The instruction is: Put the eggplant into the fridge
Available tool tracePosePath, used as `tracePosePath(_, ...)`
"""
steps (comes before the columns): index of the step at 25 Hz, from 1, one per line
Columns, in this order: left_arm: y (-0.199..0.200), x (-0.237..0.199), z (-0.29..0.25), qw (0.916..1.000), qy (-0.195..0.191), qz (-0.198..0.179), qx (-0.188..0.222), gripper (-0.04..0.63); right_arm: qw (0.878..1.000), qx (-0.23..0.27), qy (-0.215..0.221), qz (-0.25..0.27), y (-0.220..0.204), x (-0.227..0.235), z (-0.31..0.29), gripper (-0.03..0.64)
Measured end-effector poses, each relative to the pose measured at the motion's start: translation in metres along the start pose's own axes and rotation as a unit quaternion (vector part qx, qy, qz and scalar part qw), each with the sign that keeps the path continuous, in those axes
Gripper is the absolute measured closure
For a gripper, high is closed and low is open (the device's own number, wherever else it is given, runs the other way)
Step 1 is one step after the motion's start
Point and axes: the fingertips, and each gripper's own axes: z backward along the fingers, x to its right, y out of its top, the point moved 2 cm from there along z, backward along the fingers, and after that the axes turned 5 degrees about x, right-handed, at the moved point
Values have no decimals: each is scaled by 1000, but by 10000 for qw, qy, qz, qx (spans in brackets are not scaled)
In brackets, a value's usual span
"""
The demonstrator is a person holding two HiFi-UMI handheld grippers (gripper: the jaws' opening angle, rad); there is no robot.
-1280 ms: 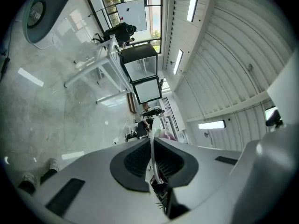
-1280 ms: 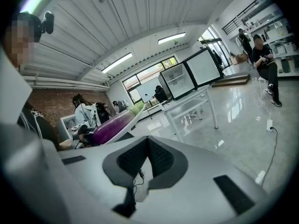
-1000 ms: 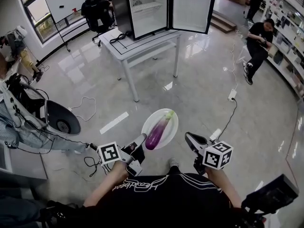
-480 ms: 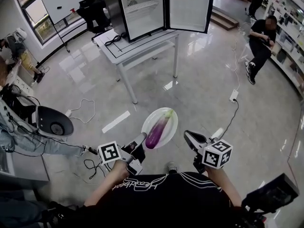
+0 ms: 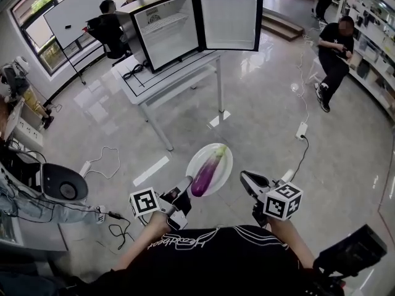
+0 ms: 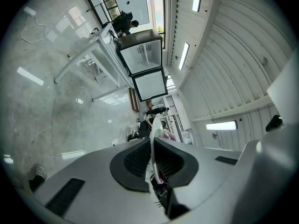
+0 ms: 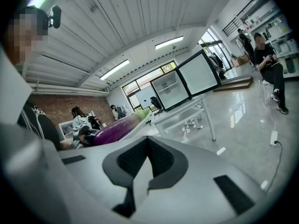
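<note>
eggplant (image 5: 207, 171) laid on plate (image 5: 200, 158) | plate placed between left gripper (image 5: 186, 182) and right gripper (image 5: 245, 177), rim gripped in the left one | fridge (image 5: 163, 32) seated on table (image 5: 162, 78), well ahead of plate

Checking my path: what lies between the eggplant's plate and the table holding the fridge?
Only bare shiny floor, per the head view, between the plate and the table; cables lie off to either side.

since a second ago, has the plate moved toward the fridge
Yes. The plate with the eggplant has come nearer the table bearing the fridge; the gap to the table's front leg has shrunk.
</note>
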Motion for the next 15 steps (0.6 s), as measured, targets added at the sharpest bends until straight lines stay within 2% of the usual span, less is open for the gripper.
tracePosePath(2, 3, -2, -17, 9999, 81, -101, -31, 569, 10000, 22, -38, -9, 7, 16, -1, 611)
tracePosePath(8, 4, 2, -61, 9999, -100, 23, -35, 569, 10000, 29, -41, 44, 21, 52, -4, 611)
tracePosePath(15, 8, 2, -82, 9997, -237, 26, 4, 569, 9999, -38, -115, 58, 27, 74, -8, 611)
